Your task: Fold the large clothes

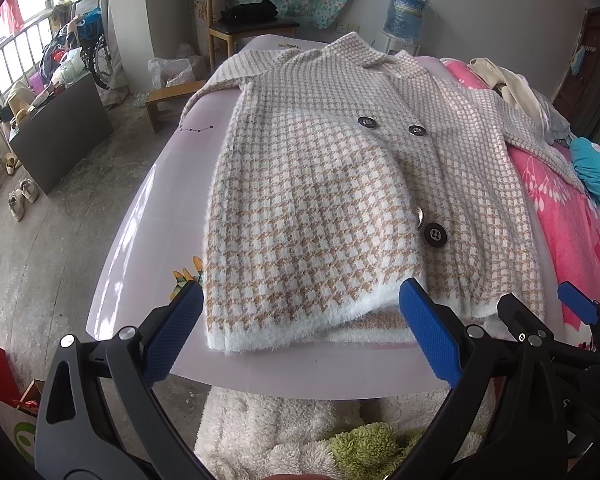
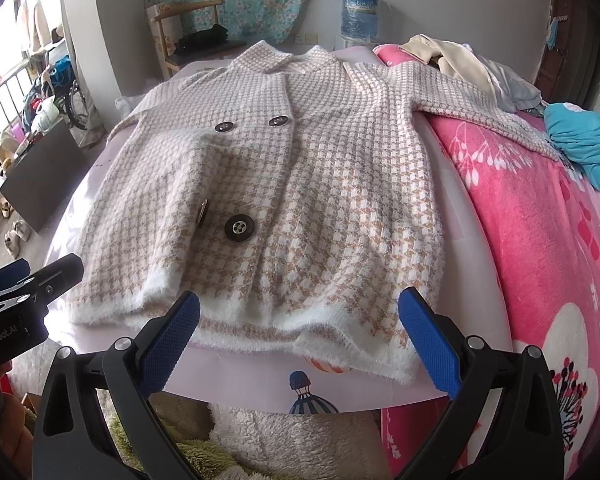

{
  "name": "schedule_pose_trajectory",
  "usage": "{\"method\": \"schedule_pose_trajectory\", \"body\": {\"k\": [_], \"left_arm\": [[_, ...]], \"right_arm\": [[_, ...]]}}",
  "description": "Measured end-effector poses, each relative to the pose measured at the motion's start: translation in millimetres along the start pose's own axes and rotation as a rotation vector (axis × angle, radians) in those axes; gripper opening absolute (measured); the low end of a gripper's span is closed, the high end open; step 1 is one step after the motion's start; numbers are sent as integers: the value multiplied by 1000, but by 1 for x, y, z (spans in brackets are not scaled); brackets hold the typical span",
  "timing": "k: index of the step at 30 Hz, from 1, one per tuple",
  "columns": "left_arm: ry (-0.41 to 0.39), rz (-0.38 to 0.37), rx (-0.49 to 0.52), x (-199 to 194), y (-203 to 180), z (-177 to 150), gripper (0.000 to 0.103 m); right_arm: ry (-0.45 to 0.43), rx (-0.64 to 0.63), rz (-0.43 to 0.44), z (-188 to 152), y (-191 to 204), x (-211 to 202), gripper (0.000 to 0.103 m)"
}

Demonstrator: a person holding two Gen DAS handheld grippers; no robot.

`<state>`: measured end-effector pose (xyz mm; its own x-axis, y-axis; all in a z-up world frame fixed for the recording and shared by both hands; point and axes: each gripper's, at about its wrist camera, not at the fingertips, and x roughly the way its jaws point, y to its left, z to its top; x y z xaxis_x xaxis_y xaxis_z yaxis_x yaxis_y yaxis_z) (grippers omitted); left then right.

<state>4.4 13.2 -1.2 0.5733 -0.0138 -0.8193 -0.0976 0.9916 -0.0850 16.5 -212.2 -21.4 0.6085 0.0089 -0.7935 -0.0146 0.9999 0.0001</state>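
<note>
coat spread flat, buttons up, on lilac board over pink bed, collar at 12 o'clock, hem at 6. left gripper and right gripper wide apart, empty, just short of hem.
</note>
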Motion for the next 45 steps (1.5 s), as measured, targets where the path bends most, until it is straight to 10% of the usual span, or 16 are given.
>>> {"method": "schedule_pose_trajectory", "body": {"k": [24, 28, 38, 45], "left_arm": [[-12, 42, 18, 42, 10, 73, 95], [-82, -41, -19, 48, 34, 89, 95], [-97, -178, -365, 98, 171, 152, 95], [119, -401, -825, 218, 294, 175, 95]], "right_arm": [[-99, -76, -69, 85, 20, 18, 97], [-104, -152, -2, 113, 37, 32, 97], [-108, -301, 174, 168, 111, 80, 97], [-44, -358, 224, 170, 139, 112, 97]]}}
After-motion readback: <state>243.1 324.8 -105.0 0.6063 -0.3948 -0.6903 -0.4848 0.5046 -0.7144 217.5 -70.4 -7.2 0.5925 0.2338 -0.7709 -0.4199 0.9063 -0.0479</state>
